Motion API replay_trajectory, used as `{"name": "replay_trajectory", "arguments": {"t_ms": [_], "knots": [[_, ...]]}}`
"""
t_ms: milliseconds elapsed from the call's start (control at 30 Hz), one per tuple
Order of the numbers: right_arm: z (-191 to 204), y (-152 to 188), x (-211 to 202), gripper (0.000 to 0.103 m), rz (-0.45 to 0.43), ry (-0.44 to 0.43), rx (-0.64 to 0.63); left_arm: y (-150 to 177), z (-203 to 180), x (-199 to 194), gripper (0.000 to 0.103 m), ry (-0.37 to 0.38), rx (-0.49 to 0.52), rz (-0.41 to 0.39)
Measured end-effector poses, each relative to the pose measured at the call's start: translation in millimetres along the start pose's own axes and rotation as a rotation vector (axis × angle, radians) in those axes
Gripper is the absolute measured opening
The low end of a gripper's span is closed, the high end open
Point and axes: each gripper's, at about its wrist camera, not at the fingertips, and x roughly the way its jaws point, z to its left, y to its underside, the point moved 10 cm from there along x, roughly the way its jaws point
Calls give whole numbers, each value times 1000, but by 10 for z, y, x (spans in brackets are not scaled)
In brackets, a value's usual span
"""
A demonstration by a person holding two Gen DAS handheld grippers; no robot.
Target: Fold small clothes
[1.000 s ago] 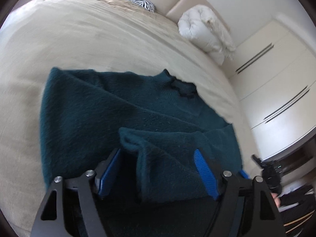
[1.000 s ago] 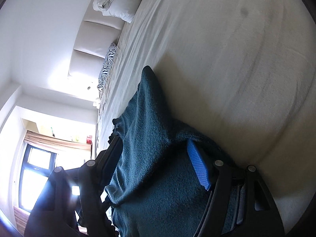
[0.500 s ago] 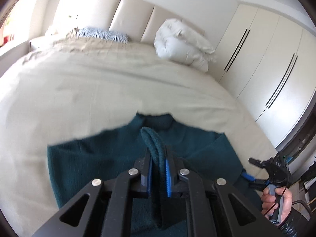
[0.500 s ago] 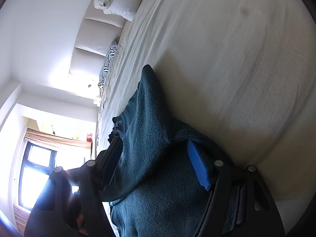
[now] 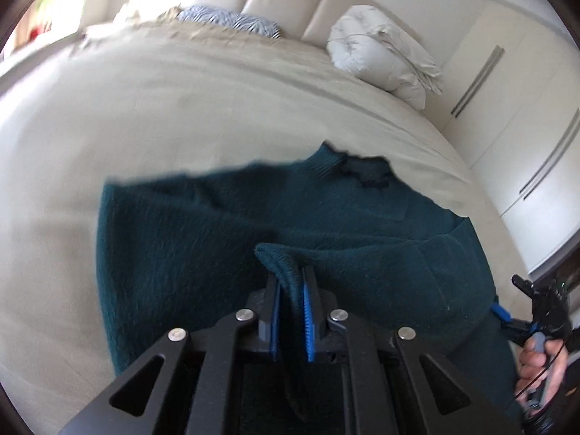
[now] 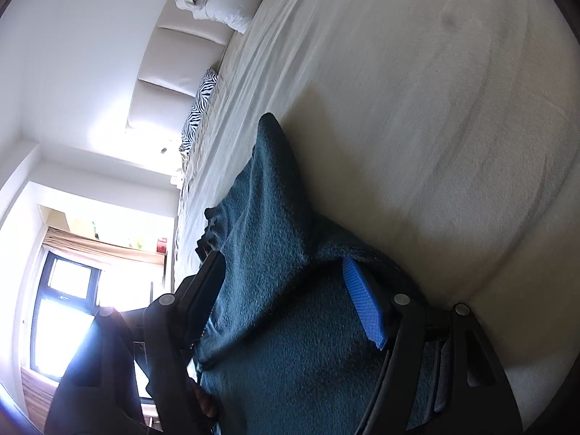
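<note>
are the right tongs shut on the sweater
No, the right tongs stand wide open, with the sweater lying loose between the two fingers.

The left gripper (image 5: 290, 286) has a fold of the dark green sweater (image 5: 203, 239) pinched between its blue pads, and that fold hides the inner pad faces. The sweater's near hem disappears behind the gripper body and the bottom edge. The bed (image 5: 181, 108) blurs toward the left rim. In the right wrist view, cloth covers the gap between the right gripper's (image 6: 286, 282) 2 fingers. Shelf items by the window (image 6: 69, 301) are too small to identify.
</note>
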Motion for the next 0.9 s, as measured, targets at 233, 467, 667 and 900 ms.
{"name": "replay_trajectory", "arguments": {"t_ms": [233,467,667,900], "knots": [[-31,-7,-7,66,-22,-8,5,-408,-256,-377,11,4,85,-173],[-34,-9,-16,66,-18,-18,3,58,218,107,13,-37,-33,18],[-27,37,-97,66,4,5,2,55,228,36,13,-50,-20,11],[256,-68,-544,68,-45,-59,-33,164,227,30,16,-27,-35,3]]}}
